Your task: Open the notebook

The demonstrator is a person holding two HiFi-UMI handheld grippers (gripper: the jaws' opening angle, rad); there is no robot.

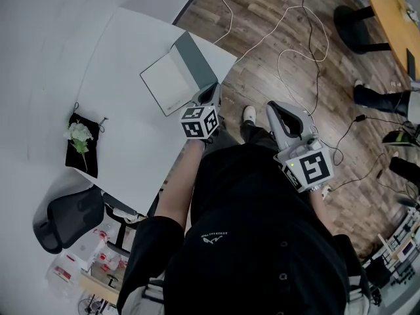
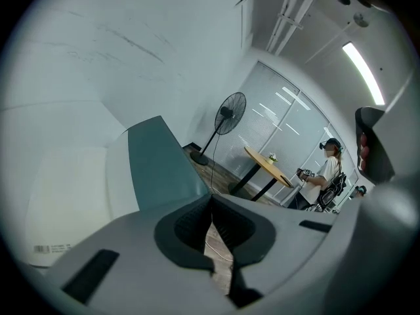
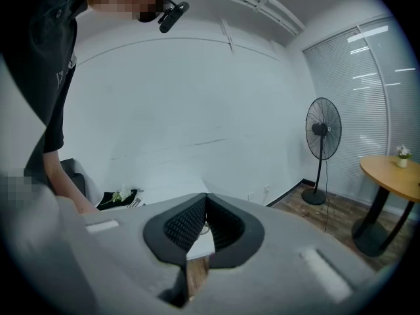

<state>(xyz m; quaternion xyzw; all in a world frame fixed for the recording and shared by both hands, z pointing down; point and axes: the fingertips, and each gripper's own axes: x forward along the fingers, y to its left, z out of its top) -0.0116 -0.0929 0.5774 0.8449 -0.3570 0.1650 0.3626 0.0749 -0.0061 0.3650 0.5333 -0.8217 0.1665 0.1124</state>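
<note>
Left gripper (image 1: 212, 88) is sitting clenched, tips meeting right at the near edge of the notebook (image 1: 167, 84) cover (image 1: 197, 59). You're apparently nipping that edge, though the pinch itself is too thin to see plainly. Right gripper (image 1: 272, 107) is hanging clenched on nothing, off the table (image 1: 125, 51) by your hip, over the floor. The notebook is lying near the table's far corner. Its white page is showing and the grey-green cover (image 2: 161, 166) is standing tilted up on the side nearest the left gripper (image 2: 210, 199), so you're looking roughly halfway through the opening. To do this well, swing the cover in an arc about the spine rather than pulling it toward you, or the whole book may slide off the corner. Hold only the cover, no pages with it. Carry it past upright and lay it flat before letting go, since a half-raised cover will likely flop shut. The right gripper (image 3: 205, 195) could press the page side if the book starts creeping.
</note>
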